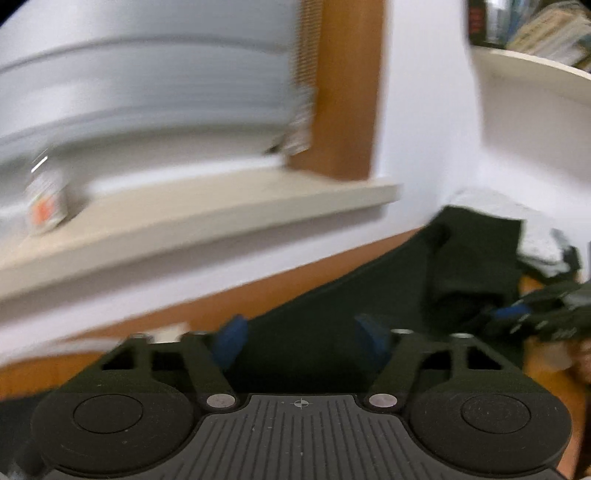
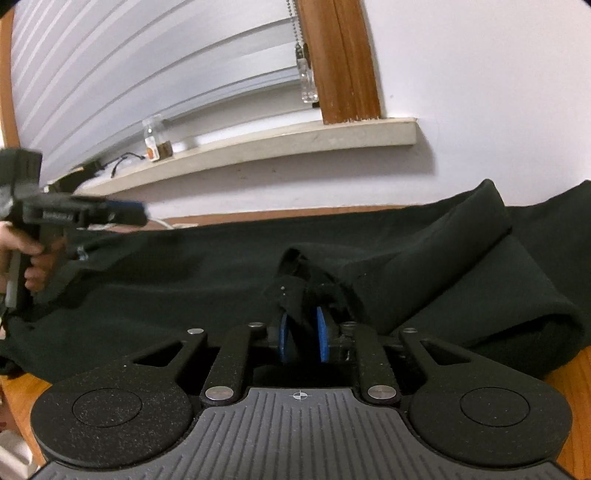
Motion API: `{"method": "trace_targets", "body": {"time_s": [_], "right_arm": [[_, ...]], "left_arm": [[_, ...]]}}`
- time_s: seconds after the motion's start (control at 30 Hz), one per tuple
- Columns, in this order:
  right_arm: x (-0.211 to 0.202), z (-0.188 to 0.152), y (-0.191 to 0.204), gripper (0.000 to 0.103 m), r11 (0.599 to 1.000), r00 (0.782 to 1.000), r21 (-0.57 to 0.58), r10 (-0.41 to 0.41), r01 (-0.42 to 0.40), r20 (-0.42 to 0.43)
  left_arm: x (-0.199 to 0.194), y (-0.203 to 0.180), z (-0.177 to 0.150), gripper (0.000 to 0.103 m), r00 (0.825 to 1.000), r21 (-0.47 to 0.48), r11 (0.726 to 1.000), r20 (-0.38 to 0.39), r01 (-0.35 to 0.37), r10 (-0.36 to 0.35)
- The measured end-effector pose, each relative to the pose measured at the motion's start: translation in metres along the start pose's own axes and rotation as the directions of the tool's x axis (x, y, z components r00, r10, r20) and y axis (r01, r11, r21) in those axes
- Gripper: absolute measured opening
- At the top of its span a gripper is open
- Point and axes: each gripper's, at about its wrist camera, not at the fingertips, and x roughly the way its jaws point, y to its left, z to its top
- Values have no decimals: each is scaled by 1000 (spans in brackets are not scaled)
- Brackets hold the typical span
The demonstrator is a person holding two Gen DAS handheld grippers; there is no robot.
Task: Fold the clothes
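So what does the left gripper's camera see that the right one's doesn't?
Only the left wrist view shows the bookshelf, the pale cloth beyond the garment, and the open left gripper up close. Only the right wrist view shows the right gripper pinching a fold of fabric, plus a small bottle. Both show the dark garment, windowsill and blinds.

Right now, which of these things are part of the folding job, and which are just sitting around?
Part of the job:
- dark garment spread on the table
- right gripper, pinching a bit of the garment
- left gripper, open over the cloth

Just lying about:
- small bottle on the windowsill
- blinds
- books on a shelf
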Motion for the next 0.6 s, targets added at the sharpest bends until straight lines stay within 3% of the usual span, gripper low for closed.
{"method": "trace_targets", "body": {"time_s": [0.1,0.23,0.37,0.5,0.6], "right_arm": [[0,-2,0,19,1000,1000,8,3,-3,-5],[1,-7,-2,19,1000,1000,23,2,-2,-13],[-1,-11,-5,19,999,1000,48,10,-10,-5],[-1,-11,-8,19,997,1000,71,19,-19,2],[-2,-10,-6,19,997,1000,75,21,-21,4]], "left_arm": [[21,-41,24,45,994,68,992,-15,106,-105],[64,-88,44,45,977,107,974,-91,201,-192],[103,-124,47,66,964,139,962,-159,235,-212],[128,-141,43,78,950,117,957,-205,264,-237],[138,-142,43,79,942,78,959,-229,271,-247]]}}
